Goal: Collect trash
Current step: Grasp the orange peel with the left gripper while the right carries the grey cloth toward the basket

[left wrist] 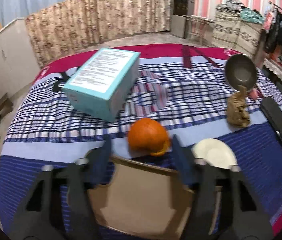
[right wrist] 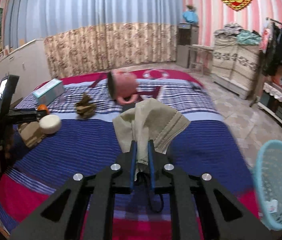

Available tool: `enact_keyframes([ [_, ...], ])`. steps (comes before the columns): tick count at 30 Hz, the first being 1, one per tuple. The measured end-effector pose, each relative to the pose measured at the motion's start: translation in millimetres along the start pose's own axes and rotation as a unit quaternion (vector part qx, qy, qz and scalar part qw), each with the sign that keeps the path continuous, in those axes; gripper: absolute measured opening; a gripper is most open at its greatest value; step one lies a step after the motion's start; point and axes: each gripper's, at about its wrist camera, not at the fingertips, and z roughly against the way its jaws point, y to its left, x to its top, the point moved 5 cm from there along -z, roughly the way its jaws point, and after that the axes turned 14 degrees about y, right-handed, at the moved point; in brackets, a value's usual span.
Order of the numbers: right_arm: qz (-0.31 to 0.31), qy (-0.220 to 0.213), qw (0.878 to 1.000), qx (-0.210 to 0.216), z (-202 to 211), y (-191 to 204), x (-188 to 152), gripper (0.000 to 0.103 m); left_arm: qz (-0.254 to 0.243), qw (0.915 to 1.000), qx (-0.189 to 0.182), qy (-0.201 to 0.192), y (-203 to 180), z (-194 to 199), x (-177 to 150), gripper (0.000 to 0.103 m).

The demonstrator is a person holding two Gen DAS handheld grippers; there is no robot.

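Note:
My right gripper [right wrist: 141, 143] is shut on a grey face mask [right wrist: 150, 120] and holds it above the striped bedspread [right wrist: 200, 140]. A blue mesh trash basket [right wrist: 278, 182] is at the right edge of the right wrist view. My left gripper [left wrist: 141, 140] is open, low over a brown cardboard piece [left wrist: 141, 196], with an orange peel [left wrist: 147, 136] just beyond its tips. A crumpled brown paper wad [left wrist: 237, 110] lies to the right; it also shows in the right wrist view [right wrist: 85, 106]. A white round lid [left wrist: 214, 153] lies beside the right finger.
A teal box [left wrist: 103, 82] lies on the bed behind the peel. A pink pot [right wrist: 123, 88] lies tipped on its side at the bed's far end, also in the left wrist view [left wrist: 240, 72]. A black flat object [left wrist: 280, 124] lies at the right. Tiled floor [right wrist: 240, 110] is right of the bed.

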Motion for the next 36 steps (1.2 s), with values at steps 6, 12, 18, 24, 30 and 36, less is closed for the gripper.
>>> enact_keyframes([
  [6, -0.059, -0.026, 0.998, -0.026, 33.7, -69.6, -17.8, 0.012, -0.004, 0.9999, -0.007, -0.009, -14.9, 15.6, 3.6, 0.014],
  [12, -0.138, -0.051, 0.988, -0.036, 48.1, -137.8, -39.0, 0.012, -0.023, 0.9990, 0.016, -0.036, -39.1, 40.6, 11.5, 0.013],
  [18, -0.185, -0.044, 0.981, -0.037, 37.3, -171.7, -58.1, 0.012, 0.002, 0.9980, 0.060, -0.019, -28.4, 26.8, 15.5, 0.077],
  [24, -0.195, -0.045, 0.979, -0.036, 31.5, -178.6, -59.1, 0.012, 0.004, 0.9963, 0.084, 0.017, -27.3, -4.1, 17.4, 0.077],
  [30, -0.169, -0.041, 0.983, -0.062, 30.0, -171.6, -57.8, 0.012, 0.021, 0.9979, 0.038, 0.048, -22.9, -20.3, 23.4, 0.040],
  [36, -0.162, -0.044, 0.983, -0.073, 33.2, -175.4, -57.9, 0.012, -0.001, 0.9987, 0.051, 0.006, -35.2, 7.5, 26.5, 0.025],
])
